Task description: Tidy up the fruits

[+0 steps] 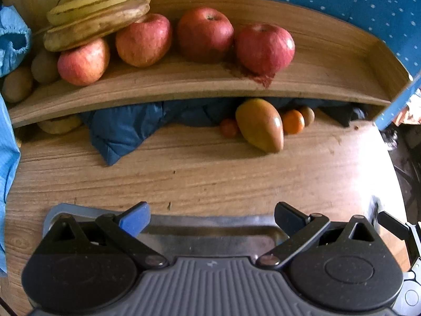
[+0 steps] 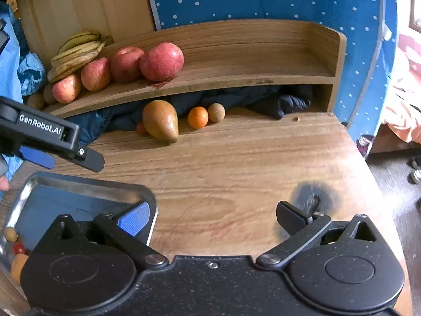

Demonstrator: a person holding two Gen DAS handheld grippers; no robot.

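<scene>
Several red apples (image 1: 264, 48) (image 2: 161, 62) and a bunch of bananas (image 1: 97, 13) (image 2: 76, 52) lie on the wooden shelf (image 1: 315, 79) (image 2: 263, 76). Kiwis (image 1: 44, 65) sit at its left end. Under the shelf a mango (image 1: 260, 125) (image 2: 160, 119) rests on the table with an orange (image 1: 293, 121) (image 2: 198, 117), a kiwi (image 2: 216, 112) and a small tomato (image 1: 229, 128). My left gripper (image 1: 211, 217) (image 2: 65, 155) is open over a metal tray (image 1: 210, 226) (image 2: 86, 187). My right gripper (image 2: 213, 217) is open and holds nothing.
The tray holds a few small fruits (image 2: 15, 247) at its left edge. A dark blue cloth (image 1: 126, 129) (image 2: 276, 102) is stuffed under the shelf. A blue dotted panel (image 2: 263, 0) stands behind. The table's right edge (image 2: 368, 171) drops to the floor.
</scene>
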